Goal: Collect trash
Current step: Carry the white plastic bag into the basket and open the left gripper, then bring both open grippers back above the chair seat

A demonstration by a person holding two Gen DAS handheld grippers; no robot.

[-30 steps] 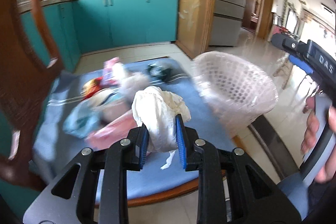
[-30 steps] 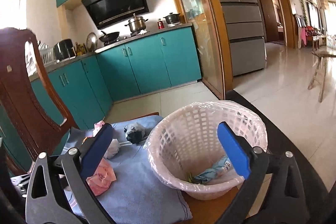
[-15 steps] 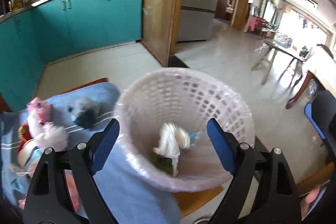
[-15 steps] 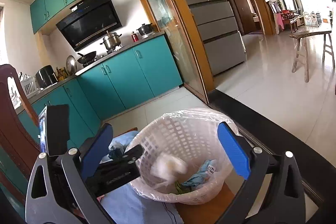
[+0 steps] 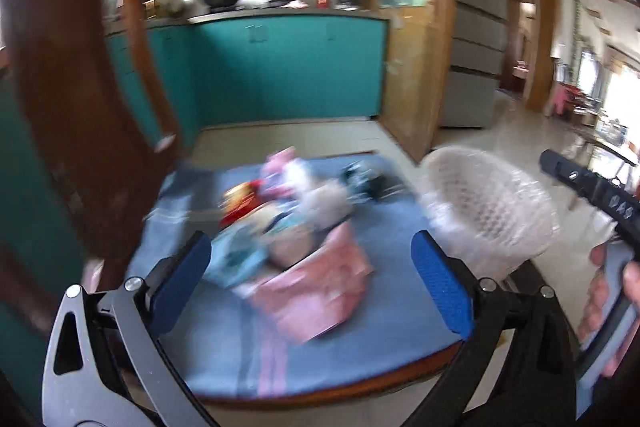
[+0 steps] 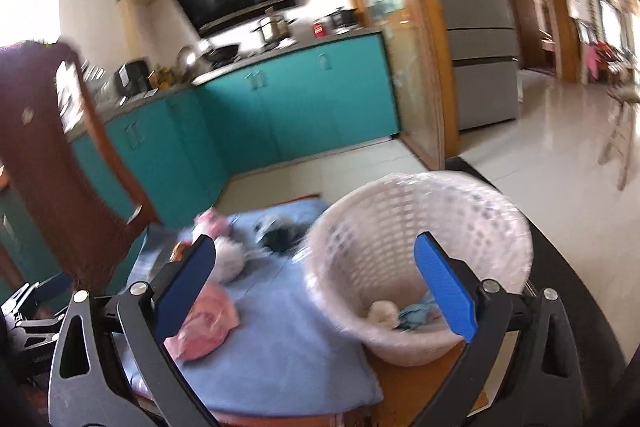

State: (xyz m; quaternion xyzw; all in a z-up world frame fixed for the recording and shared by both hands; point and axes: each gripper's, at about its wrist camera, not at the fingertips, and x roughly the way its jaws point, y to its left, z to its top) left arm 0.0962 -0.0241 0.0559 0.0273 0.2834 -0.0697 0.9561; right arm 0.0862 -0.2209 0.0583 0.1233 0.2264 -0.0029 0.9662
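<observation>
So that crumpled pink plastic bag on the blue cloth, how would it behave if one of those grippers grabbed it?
The pink plastic bag looks thin and crumpled, so it would probably squash flat and hang floppy. It seems light for its size, likely lifting easily. Being a soft heap, it shouldn't roll, though pushing might just slide it on the blue cloth.

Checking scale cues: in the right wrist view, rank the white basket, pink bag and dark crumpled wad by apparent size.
1. White basket, clearly largest.
2. Pink bag.
3. Dark crumpled wad, smallest, though it lies farther from the camera and is blurred, so its true size against the bag is unsure.
</observation>
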